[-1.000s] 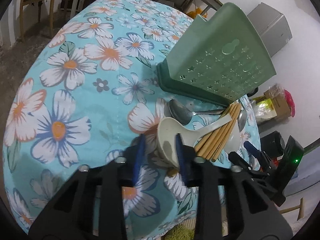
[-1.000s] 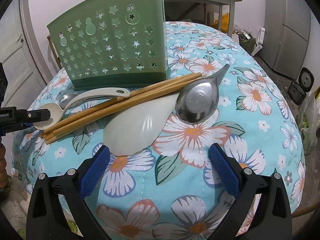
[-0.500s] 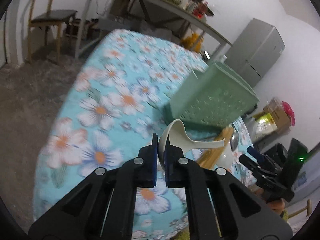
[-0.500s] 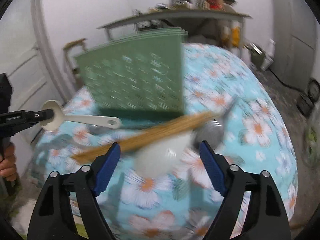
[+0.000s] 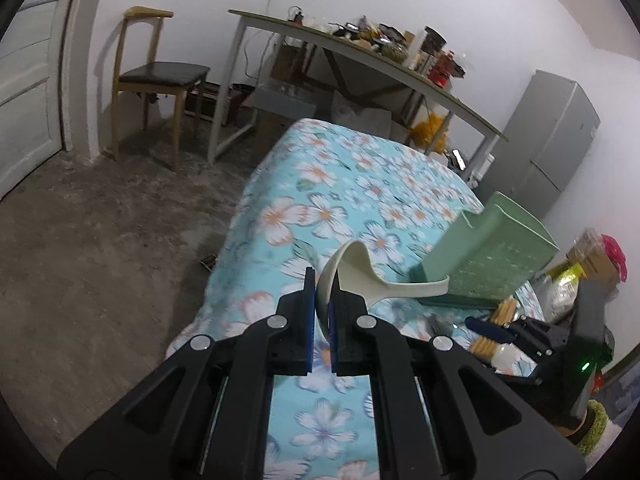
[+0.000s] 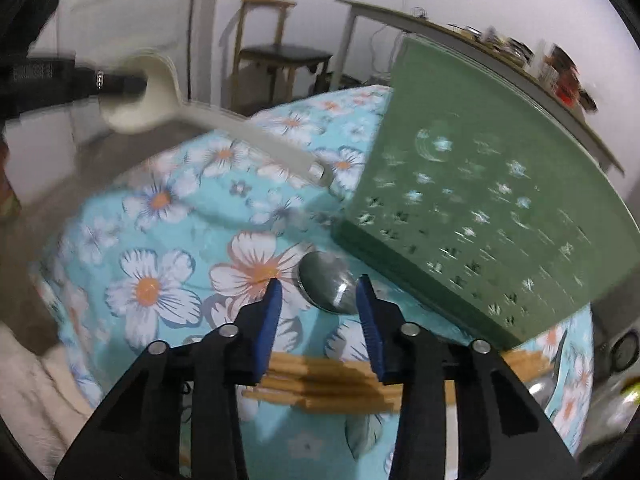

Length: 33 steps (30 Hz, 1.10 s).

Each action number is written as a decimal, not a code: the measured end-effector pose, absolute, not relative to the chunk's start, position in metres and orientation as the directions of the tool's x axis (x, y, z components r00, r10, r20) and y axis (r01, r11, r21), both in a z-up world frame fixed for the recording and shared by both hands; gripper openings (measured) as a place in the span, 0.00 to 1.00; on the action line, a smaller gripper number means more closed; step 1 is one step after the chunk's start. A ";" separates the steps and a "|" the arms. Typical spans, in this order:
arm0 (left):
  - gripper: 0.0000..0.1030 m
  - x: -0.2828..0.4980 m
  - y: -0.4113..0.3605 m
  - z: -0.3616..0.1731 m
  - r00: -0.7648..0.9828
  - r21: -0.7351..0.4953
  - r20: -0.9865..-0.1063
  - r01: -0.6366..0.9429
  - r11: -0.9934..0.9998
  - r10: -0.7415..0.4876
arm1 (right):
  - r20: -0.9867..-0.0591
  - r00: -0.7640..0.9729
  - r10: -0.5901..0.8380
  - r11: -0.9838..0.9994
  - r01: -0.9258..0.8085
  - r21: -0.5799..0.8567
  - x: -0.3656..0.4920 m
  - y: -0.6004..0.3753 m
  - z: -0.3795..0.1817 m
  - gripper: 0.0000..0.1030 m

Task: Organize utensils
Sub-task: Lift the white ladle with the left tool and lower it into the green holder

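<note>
The left claw point(image 5: 321, 312) has lifted the white ladle point(image 5: 360, 276) off the flowered tablecloth point(image 5: 352, 184), its pads clamped on the bowl, handle pointing toward the green holder point(image 5: 492, 252) just ahead to its right, likely its destination. The right claw point(image 6: 318, 306), half open, has been closing over a metal spoon point(image 6: 326, 286) without gripping it; chopsticks point(image 6: 320, 384) lie beneath. Beyond stand a chair point(image 5: 152, 76) and a cluttered desk point(image 5: 360, 56).

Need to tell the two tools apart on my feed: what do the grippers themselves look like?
Both look alike. The left gripper and the right gripper have black angular plastic linkage arms with silver round pivot pins and blue ribbed pads on the fingers. A green light glows on the right gripper's black body.
</note>
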State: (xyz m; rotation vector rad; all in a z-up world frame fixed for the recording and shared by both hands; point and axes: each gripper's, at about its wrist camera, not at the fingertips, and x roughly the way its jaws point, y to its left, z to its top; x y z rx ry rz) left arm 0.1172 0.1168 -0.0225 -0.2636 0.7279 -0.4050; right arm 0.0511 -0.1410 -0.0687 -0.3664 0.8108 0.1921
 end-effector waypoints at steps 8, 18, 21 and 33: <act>0.05 0.126 0.135 -0.034 0.681 -0.411 -0.577 0.236 0.881 -0.451 | -0.721 0.683 -0.117 0.856 -0.299 -0.422 0.073 -0.103 -0.091 0.24; 0.05 0.120 0.140 -0.031 0.702 -0.416 -0.551 0.238 0.878 -0.451 | -0.703 0.687 -0.184 0.876 -0.210 -0.434 0.092 -0.080 -0.091 0.09; 0.05 0.117 0.141 -0.025 0.712 -0.414 -0.535 0.247 0.876 -0.454 | -0.683 0.711 -0.169 0.896 -0.178 -0.407 0.085 -0.084 -0.075 0.08; 0.05 0.106 0.118 0.032 0.776 -0.361 -0.384 0.372 0.855 -0.500 | -0.586 0.803 -0.109 0.984 0.003 -0.179 0.051 -0.141 0.007 0.02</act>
